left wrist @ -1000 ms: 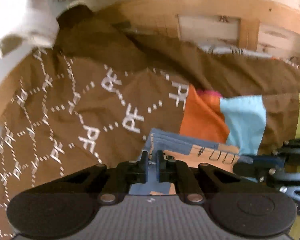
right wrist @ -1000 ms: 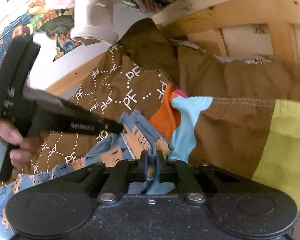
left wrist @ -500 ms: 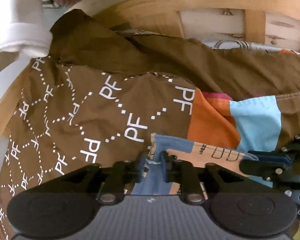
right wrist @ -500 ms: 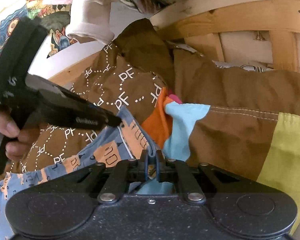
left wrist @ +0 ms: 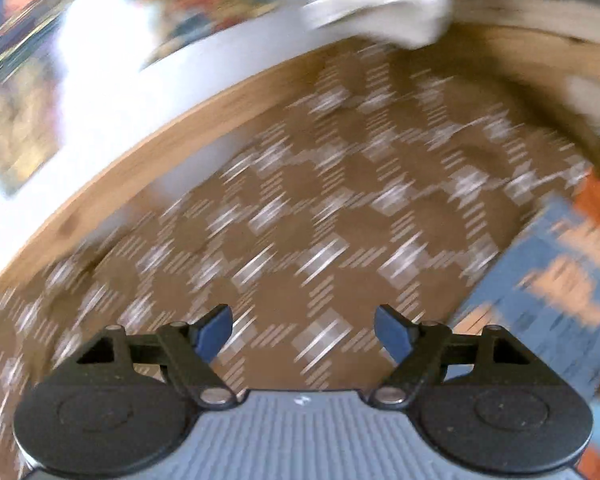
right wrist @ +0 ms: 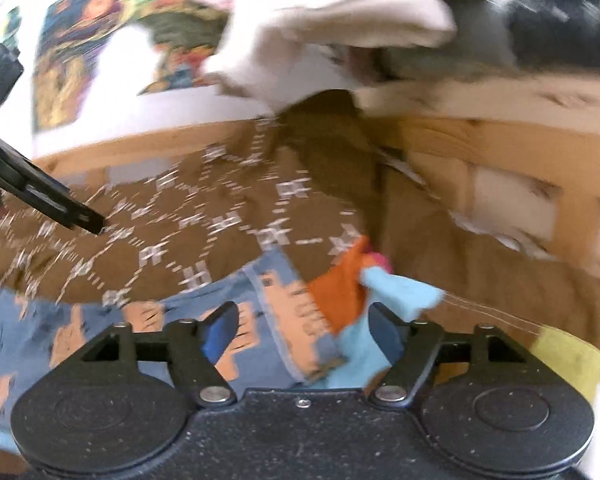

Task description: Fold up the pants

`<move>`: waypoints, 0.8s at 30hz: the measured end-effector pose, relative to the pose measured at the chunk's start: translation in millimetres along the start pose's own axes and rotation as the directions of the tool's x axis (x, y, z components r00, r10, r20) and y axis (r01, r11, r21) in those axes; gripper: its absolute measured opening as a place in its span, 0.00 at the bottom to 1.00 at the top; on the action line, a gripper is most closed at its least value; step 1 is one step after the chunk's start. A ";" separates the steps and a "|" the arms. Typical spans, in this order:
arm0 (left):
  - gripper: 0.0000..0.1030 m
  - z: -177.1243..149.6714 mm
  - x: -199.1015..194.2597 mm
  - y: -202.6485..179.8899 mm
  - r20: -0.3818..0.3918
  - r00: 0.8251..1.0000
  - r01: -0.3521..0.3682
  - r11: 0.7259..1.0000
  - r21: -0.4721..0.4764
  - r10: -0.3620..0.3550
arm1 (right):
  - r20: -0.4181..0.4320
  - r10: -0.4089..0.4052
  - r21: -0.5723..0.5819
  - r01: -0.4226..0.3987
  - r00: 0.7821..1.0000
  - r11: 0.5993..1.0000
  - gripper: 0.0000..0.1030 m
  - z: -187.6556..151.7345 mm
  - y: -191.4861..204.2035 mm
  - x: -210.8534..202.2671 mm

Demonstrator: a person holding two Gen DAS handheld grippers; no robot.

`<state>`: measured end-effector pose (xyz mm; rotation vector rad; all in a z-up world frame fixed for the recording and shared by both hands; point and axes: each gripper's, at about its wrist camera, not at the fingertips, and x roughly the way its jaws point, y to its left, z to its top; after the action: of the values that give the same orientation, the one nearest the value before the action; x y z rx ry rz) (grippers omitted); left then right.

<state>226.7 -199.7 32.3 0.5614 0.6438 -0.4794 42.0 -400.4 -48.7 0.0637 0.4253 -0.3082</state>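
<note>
Left gripper (left wrist: pixel 303 330) jaws are opening wide, nothing between them, hovering over the brown blanket (left wrist: pixel 300 216); pants (left wrist: pixel 552 292) are lying off to its right. Right gripper (right wrist: pixel 298 330) jaws are also opening, pads clear of the cloth, with the pants' (right wrist: pixel 260 320) folded edge lying between and under the fingers (right wrist: pixel 220 330).

White "PF" lettering, repeated inside a dotted diamond grid, is printed on the brown patterned bedcover (right wrist: pixel 220 216); in the right wrist view it is only just made out through the blur, and in the left wrist view it is smeared past reading. A pale label is carried on the black finger of the left gripper (right wrist: pixel 44 196), but its wording cannot be read
</note>
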 end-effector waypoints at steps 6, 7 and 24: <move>0.80 -78.1 -8.1 74.2 -0.105 0.993 -0.062 0.986 -0.152 0.046 | -0.063 0.049 -0.074 -0.053 0.997 0.996 0.88 -5.7 20.3 7.2; 0.80 -88.8 -7.1 79.4 -0.122 0.992 -0.060 0.988 -0.143 0.043 | -0.056 0.060 -0.081 -0.065 0.997 0.995 0.91 -5.3 23.1 5.5; 0.39 -91.6 62.2 121.0 -0.261 0.959 0.087 0.991 -0.100 -0.111 | -0.174 0.560 -0.112 -0.581 0.810 0.806 0.90 22.9 143.4 59.5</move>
<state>301.2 -67.3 -29.8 0.5162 0.9495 -0.4708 146.6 -283.5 -53.1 0.0521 0.5414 0.3357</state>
